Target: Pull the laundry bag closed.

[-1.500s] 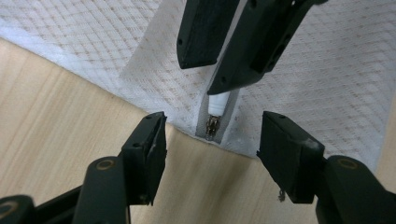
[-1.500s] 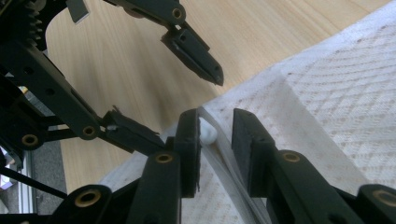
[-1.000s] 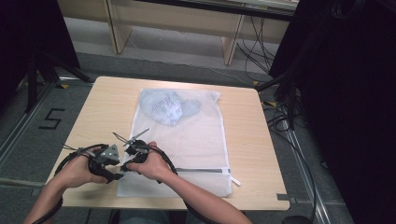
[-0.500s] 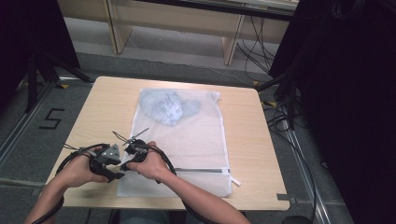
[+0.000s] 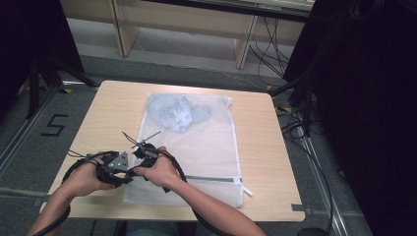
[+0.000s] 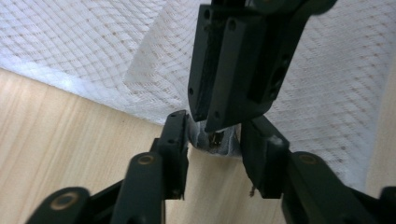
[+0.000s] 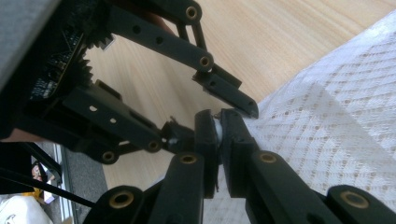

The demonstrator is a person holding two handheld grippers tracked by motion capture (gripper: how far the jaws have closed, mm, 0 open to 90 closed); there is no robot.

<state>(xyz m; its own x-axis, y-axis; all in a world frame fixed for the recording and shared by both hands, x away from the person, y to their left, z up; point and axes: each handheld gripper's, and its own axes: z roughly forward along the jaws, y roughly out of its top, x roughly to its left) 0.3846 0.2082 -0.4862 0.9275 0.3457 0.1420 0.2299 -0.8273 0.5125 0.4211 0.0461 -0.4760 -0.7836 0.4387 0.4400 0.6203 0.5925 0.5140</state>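
A white mesh laundry bag point(image 5: 206, 142) lies flat on the table, with a pale blue garment point(image 5: 172, 110) inside its far end. Both grippers meet at the bag's left edge near the front. My right gripper point(image 7: 218, 123) has just closed and is shut on the bag's edge point(image 6: 93, 56), white fabric pinched between its pads. My left gripper point(image 6: 214, 154) faces it, its jaws just closing. They straddle the right gripper point(image 6: 212, 123) tips and a grey bit of the bag's hem, with a gap still showing. In the high view the left gripper point(image 5: 127, 172) and right gripper point(image 5: 135, 164) sit tip to tip.
The bag's grey zipper point(image 5: 211, 179) runs along its near end, with a white tab at the right. Bare wooden table point(image 5: 275, 162) lies right of the bag and also left of it point(image 6: 56, 140). Cables loop from both grippers over the table's front left corner.
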